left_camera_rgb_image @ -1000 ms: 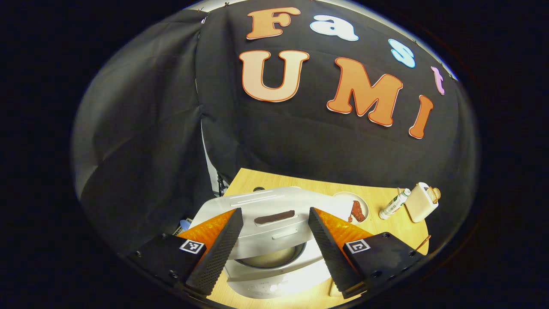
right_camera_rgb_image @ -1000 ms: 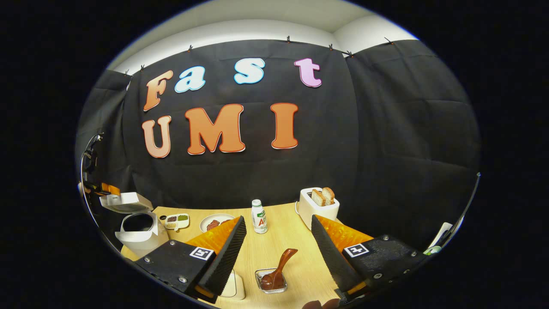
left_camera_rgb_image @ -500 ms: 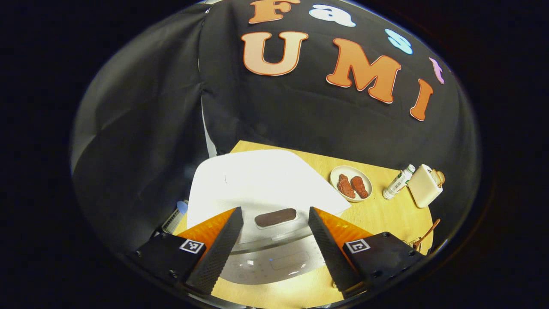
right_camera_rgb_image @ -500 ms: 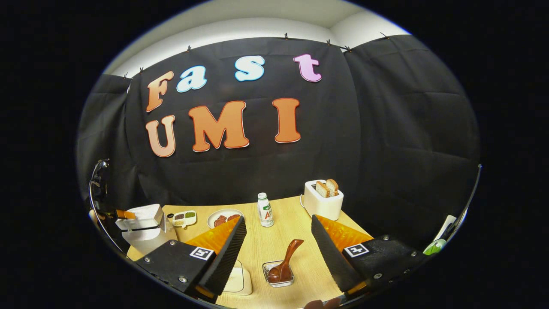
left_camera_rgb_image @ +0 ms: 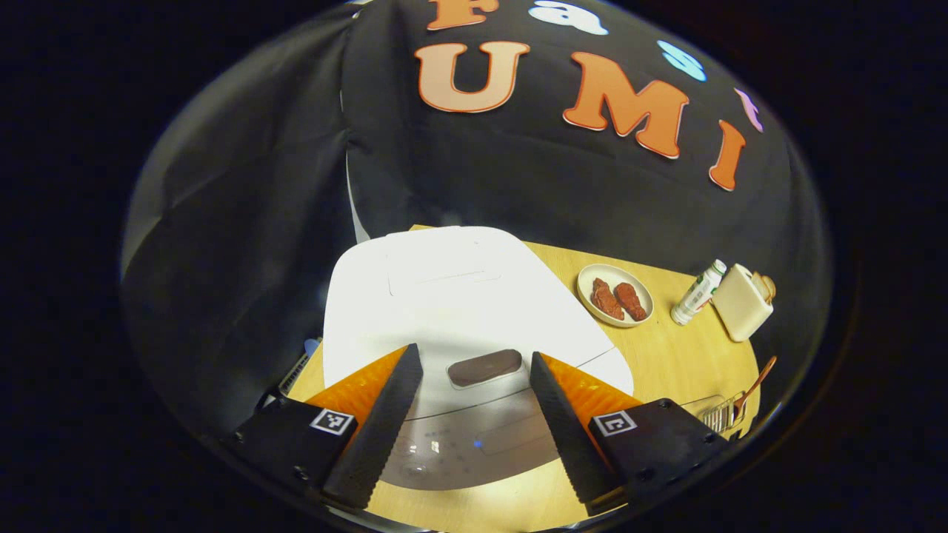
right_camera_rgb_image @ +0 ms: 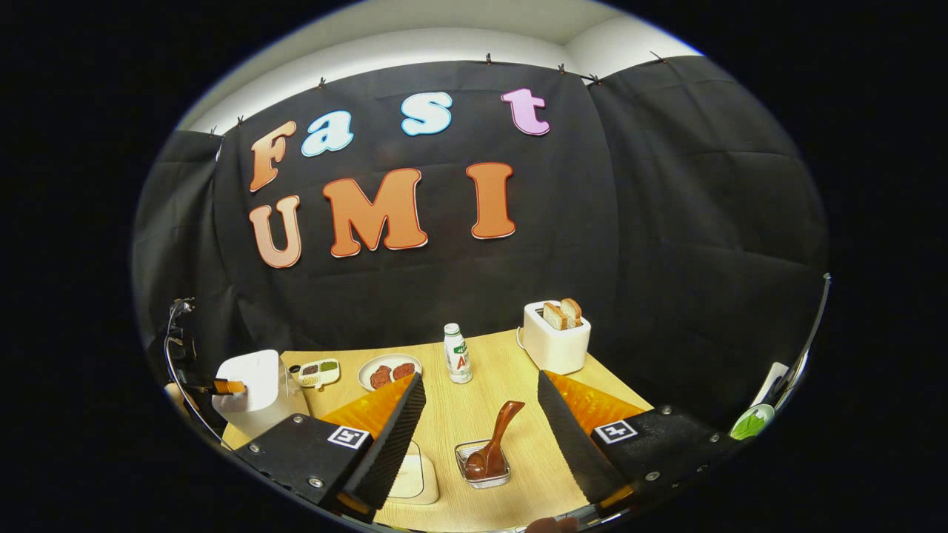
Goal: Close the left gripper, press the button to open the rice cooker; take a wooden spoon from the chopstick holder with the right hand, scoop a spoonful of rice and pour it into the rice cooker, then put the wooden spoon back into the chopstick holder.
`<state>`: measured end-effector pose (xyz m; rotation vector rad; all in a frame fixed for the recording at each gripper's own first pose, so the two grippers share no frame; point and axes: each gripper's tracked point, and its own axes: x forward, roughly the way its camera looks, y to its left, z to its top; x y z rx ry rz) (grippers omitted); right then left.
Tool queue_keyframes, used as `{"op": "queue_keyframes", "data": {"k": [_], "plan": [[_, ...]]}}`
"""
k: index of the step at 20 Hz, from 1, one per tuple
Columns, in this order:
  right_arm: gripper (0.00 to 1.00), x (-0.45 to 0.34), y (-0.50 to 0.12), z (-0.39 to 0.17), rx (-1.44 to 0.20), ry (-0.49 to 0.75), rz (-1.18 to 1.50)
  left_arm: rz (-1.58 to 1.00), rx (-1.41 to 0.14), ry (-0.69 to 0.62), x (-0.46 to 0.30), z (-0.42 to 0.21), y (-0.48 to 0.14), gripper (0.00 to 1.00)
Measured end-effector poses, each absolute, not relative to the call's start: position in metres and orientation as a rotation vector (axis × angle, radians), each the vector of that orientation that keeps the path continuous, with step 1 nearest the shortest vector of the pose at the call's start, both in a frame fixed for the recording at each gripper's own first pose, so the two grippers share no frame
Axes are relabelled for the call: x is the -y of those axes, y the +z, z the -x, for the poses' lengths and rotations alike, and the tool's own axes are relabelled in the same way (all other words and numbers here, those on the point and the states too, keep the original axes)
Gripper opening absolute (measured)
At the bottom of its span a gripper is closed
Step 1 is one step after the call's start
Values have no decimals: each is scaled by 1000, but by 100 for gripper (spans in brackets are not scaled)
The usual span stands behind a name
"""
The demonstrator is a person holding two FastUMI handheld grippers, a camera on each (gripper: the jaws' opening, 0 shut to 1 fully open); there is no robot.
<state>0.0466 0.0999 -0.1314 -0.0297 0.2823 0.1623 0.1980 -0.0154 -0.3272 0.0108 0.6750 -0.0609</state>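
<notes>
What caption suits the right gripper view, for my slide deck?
Open hand-held gripper hovers above the wooden spoon resting in its holder on the table.

Black cloth walls point(right_camera_rgb_image: 666, 222), wooden table point(right_camera_rgb_image: 481, 400), perhaps white ceiling point(right_camera_rgb_image: 444, 29).

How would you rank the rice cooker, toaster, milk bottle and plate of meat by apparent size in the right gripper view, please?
1. rice cooker
2. toaster
3. plate of meat and milk bottle: too alike to rank.

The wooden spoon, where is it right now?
In the right gripper view, the wooden spoon sits in a small clear holder on the table, ahead between the open jaws, nearer than the bottle.
</notes>
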Motion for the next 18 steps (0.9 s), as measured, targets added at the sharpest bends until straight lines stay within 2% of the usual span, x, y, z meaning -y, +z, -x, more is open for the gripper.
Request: {"op": "queue_keyframes", "data": {"k": [6,18], "plan": [[95,-105,-111,-44,-240,183,43,-1,-654,-37,17,-182,-311,99],[95,-114,-50,-46,-120,225,69,-55,-276,-97,29,-152,-90,98]]}}
